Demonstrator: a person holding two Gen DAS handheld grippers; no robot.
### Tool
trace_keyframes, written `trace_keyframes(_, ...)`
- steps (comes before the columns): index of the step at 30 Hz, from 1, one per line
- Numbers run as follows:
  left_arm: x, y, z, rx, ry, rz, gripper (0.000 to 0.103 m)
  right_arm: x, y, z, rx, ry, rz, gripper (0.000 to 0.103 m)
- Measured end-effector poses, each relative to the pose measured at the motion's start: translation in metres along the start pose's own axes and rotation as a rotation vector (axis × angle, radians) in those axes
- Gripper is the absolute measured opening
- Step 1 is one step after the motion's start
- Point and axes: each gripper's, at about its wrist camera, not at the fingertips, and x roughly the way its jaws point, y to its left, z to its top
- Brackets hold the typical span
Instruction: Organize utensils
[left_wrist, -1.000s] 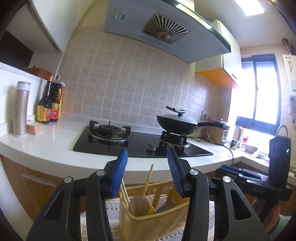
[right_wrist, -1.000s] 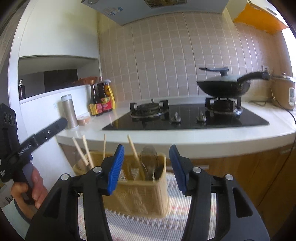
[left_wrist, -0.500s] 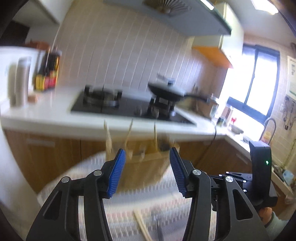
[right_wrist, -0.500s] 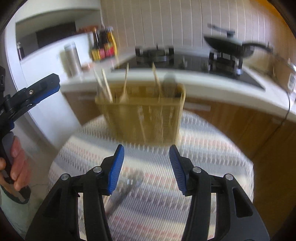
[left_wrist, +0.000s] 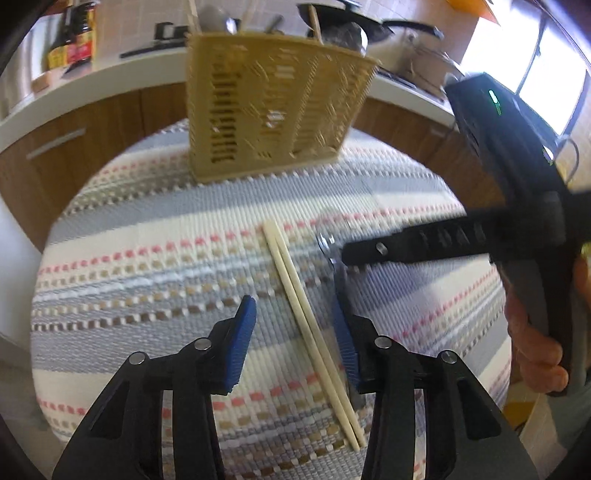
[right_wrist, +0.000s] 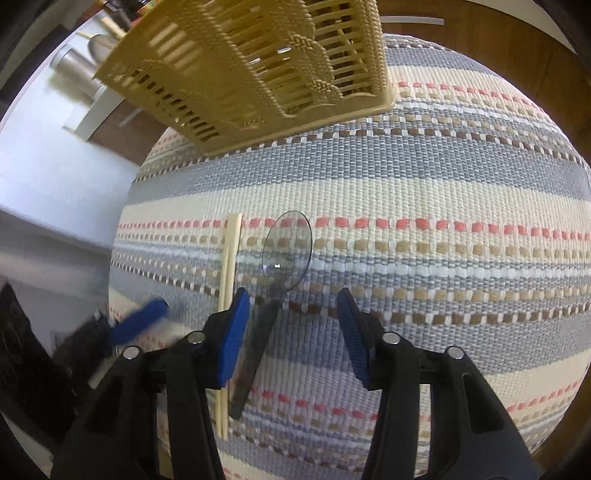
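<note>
Two chopsticks (left_wrist: 308, 325) lay lengthwise between the wide-open, empty left tool (left_wrist: 293, 341) jaws, spoon (right_wrist: 284, 247) just ahead of the open, empty right tool (right_wrist: 293, 332).

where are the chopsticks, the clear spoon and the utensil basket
chopsticks (left_wrist: 309, 325), left wrist view, mid-length of the pair
clear spoon (right_wrist: 287, 248), right wrist view, centre of its bowl
utensil basket (left_wrist: 269, 110), left wrist view, its slotted front wall
</note>
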Motion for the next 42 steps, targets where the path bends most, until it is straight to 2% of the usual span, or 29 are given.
trace_keyframes(4, 0.001, 0.002, -0.009, 0.006, -0.007, 0.006, 0.035, 0.008, 0.011, -0.004, -0.002, -0.045, -0.061, 0.033)
trace_keyframes(12, 0.01, 0.004, -0.031, -0.035, 0.007, -0.011, 0.035, 0.022, 0.039, -0.016, -0.039, -0.14, -0.184, 0.033)
trace_keyframes(15, 0.01, 0.002, -0.032, -0.047, -0.004, -0.008, 0.035, 0.029, 0.053, -0.025, -0.109, -0.179, -0.256, 0.032)
trace_keyframes(18, 0.011, -0.002, -0.029, -0.035, -0.006, 0.008, 0.035, 0.031, 0.06, -0.033, -0.168, -0.196, -0.308, 0.017)
trace_keyframes(20, 0.017, -0.007, -0.023, -0.026, 0.0, 0.018, 0.035, 0.031, 0.058, -0.036, -0.184, -0.19, -0.303, 0.009)
trace_keyframes(22, 0.018, -0.01, -0.019, -0.015, 0.012, 0.03, 0.035, 0.025, 0.045, -0.038, -0.169, -0.175, -0.279, 0.007)
trace_keyframes(26, 0.03, -0.02, -0.003, 0.035, 0.072, 0.089, 0.035, 0.011, 0.018, -0.039, -0.165, -0.134, -0.235, 0.005)
trace_keyframes(30, 0.044, -0.037, 0.01, 0.134, 0.164, 0.183, 0.036, 0.0, 0.001, -0.043, -0.197, -0.07, -0.206, 0.005)
trace_keyframes(33, 0.049, -0.042, 0.015, 0.155, 0.18, 0.213, 0.023, -0.006, -0.004, -0.046, -0.229, -0.037, -0.183, 0.005)
trace_keyframes(34, 0.049, -0.042, 0.016, 0.156, 0.175, 0.228, 0.012, -0.007, -0.006, -0.047, -0.234, -0.036, -0.187, 0.005)
trace_keyframes(39, 0.039, -0.029, 0.009, 0.089, 0.156, 0.225, 0.01, -0.019, -0.018, -0.057, -0.249, -0.026, -0.203, 0.005)
trace_keyframes(42, 0.028, -0.015, 0.0, 0.035, 0.154, 0.191, 0.01, -0.025, -0.024, -0.058, -0.247, -0.015, -0.2, 0.005)
